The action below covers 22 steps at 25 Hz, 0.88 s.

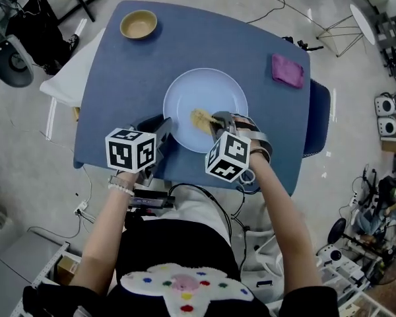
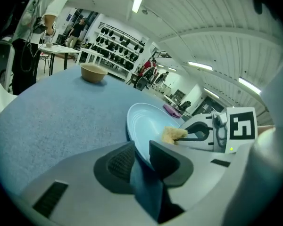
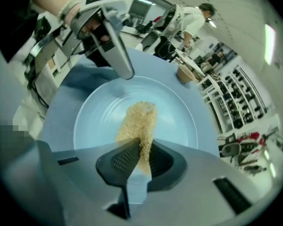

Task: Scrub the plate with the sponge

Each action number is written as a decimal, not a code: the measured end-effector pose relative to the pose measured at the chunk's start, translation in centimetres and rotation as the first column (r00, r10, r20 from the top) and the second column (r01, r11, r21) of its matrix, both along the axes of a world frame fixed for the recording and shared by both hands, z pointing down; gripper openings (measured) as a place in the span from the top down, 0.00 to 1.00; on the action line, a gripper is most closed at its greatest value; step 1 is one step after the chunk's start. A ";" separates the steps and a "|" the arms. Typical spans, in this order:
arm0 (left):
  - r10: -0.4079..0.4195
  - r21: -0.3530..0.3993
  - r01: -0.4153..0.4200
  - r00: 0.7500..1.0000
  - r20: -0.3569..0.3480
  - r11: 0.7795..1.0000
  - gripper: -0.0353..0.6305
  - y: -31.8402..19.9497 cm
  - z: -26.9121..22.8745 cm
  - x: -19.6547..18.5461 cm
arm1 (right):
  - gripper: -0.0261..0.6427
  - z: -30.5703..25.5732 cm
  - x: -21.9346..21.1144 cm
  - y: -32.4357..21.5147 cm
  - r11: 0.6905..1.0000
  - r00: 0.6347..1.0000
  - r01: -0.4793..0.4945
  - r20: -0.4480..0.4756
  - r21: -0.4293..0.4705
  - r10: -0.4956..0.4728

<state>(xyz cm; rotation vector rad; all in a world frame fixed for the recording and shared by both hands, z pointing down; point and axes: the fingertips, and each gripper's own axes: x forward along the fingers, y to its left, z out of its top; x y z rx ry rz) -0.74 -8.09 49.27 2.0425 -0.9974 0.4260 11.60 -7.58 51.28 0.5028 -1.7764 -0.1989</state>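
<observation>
A pale blue plate [image 1: 204,91] lies in the middle of the blue table [image 1: 119,98]. My left gripper [image 1: 162,134] grips its near left rim; in the left gripper view the plate [image 2: 148,119] edge runs between the pads of the left gripper [image 2: 140,147]. My right gripper [image 1: 219,121] is shut on a tan sponge [image 1: 201,119], which rests on the plate's near half. In the right gripper view the sponge [image 3: 139,121] sticks out from the right gripper [image 3: 142,149] onto the plate [image 3: 174,112], with the left gripper [image 3: 118,46] at the far rim.
A tan bowl [image 1: 138,24] stands at the table's far left corner. A purple cloth [image 1: 287,69] lies near the far right corner. A dark chair [image 1: 320,114] stands by the table's right side. Cables run over the floor around the table.
</observation>
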 end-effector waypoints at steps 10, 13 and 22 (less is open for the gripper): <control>0.034 0.245 -0.046 0.998 0.054 0.969 0.90 -2.2 -7.7 0.2 | 0.89 -7.6 2.5 -0.1 0.849 0.701 -0.525 0.537 -0.057 0.469; 0.051 0.307 -0.067 0.997 0.060 0.949 0.92 -2.6 -10.1 0.5 | 0.89 -10.3 3.2 -0.1 0.786 0.577 -0.614 0.641 -0.069 0.506; 0.110 0.402 -0.124 0.992 0.057 0.907 0.93 -1.2 -14.7 1.5 | 0.89 -16.2 4.5 1.3 0.704 0.448 -0.710 0.757 -0.022 0.476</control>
